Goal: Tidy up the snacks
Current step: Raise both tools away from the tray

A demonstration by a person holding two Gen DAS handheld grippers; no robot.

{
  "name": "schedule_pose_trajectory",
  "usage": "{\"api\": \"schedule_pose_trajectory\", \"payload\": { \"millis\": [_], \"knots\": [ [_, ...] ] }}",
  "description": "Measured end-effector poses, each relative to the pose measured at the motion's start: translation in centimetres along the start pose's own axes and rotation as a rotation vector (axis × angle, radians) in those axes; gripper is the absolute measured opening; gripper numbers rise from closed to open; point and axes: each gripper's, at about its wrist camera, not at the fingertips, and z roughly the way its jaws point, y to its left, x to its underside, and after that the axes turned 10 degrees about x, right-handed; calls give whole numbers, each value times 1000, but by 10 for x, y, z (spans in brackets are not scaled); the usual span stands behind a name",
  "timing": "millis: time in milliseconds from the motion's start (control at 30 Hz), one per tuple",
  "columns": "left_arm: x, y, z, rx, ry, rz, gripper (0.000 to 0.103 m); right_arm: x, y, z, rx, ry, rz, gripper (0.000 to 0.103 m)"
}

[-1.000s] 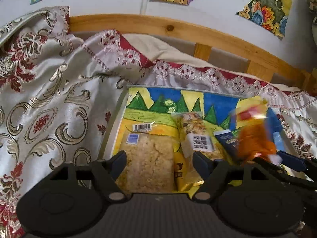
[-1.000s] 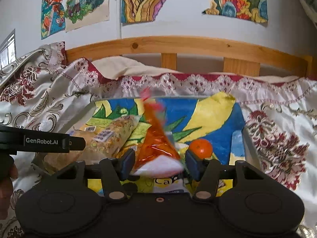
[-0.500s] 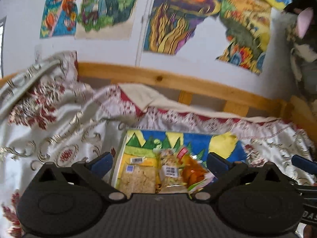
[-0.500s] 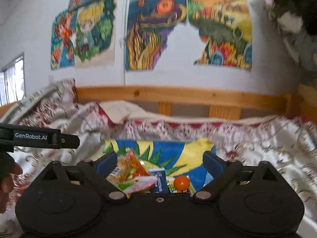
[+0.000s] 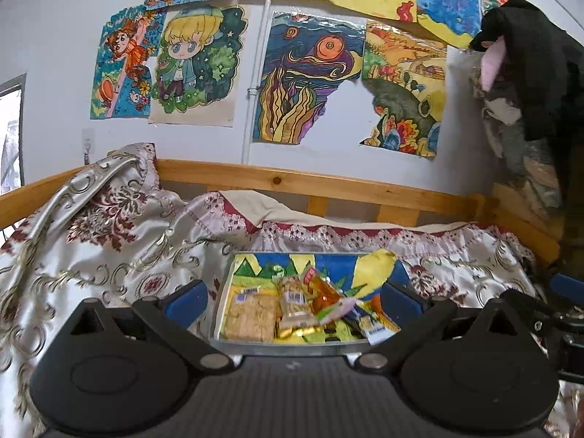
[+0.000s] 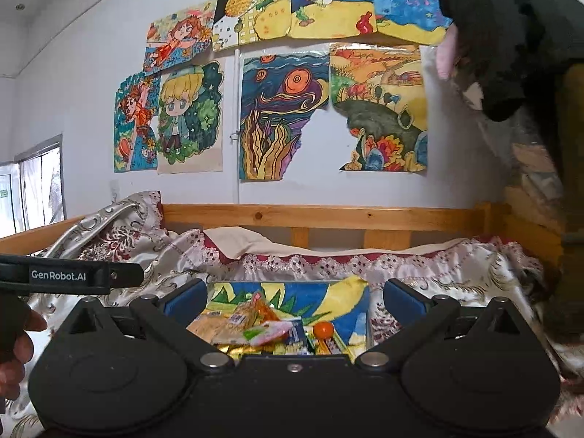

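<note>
My left gripper (image 5: 292, 297) stands fully spread and empty; my right gripper (image 6: 294, 297) is still opening, nothing between its blue pads. The snack packets (image 5: 295, 303) and small orange fruit (image 6: 323, 329) lie in the colourfully painted shallow tray (image 5: 224, 294) on the patterned satin bedspread (image 5: 109, 255), toward the tray's near edge.
</note>
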Motion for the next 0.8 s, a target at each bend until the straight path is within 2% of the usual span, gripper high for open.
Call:
{"api": "schedule_pose_trajectory", "payload": {
  "millis": [233, 500, 800],
  "knots": [
    [27, -9, -40, -7, 11, 0, 103, 18, -1, -45, 7, 1, -3, 102],
    [64, -13, -69, -31, 36, 28, 103, 47, -1, -72, 22, 33, -22, 102],
    [95, -16, -73, -57, 137, 65, 103, 72, -4, -84, 38, 115, -11, 102]
  ]
}}
